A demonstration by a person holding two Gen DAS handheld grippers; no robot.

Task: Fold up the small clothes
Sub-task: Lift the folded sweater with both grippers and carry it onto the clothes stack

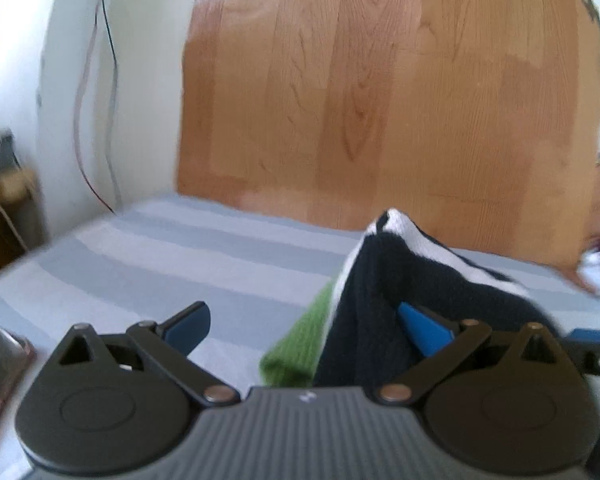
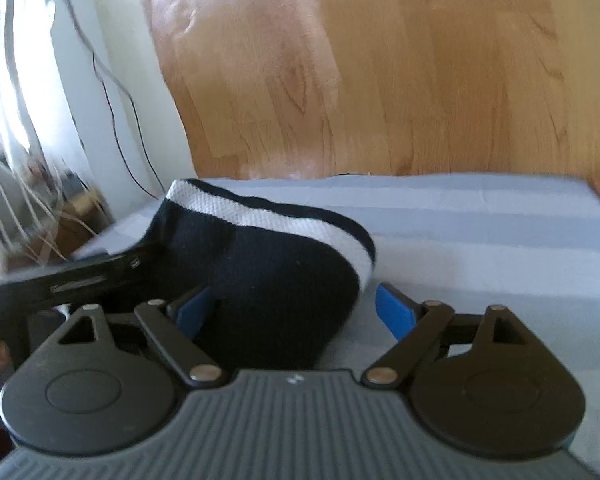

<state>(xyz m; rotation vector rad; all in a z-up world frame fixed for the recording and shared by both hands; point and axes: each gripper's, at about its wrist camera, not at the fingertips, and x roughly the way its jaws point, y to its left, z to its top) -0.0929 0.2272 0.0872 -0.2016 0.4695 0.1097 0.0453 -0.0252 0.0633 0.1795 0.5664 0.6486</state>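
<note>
A dark garment (image 2: pixel 268 280) with a white band is being seen heaped on the striped cover (image 2: pixel 480 240), between the widely spread fingers of the right hand-held gripper (image 2: pixel 296 312), unpinched. It is draping over the open left hand-held gripper's (image 1: pixel 308 324) right finger (image 1: pixel 424 330).
</note>
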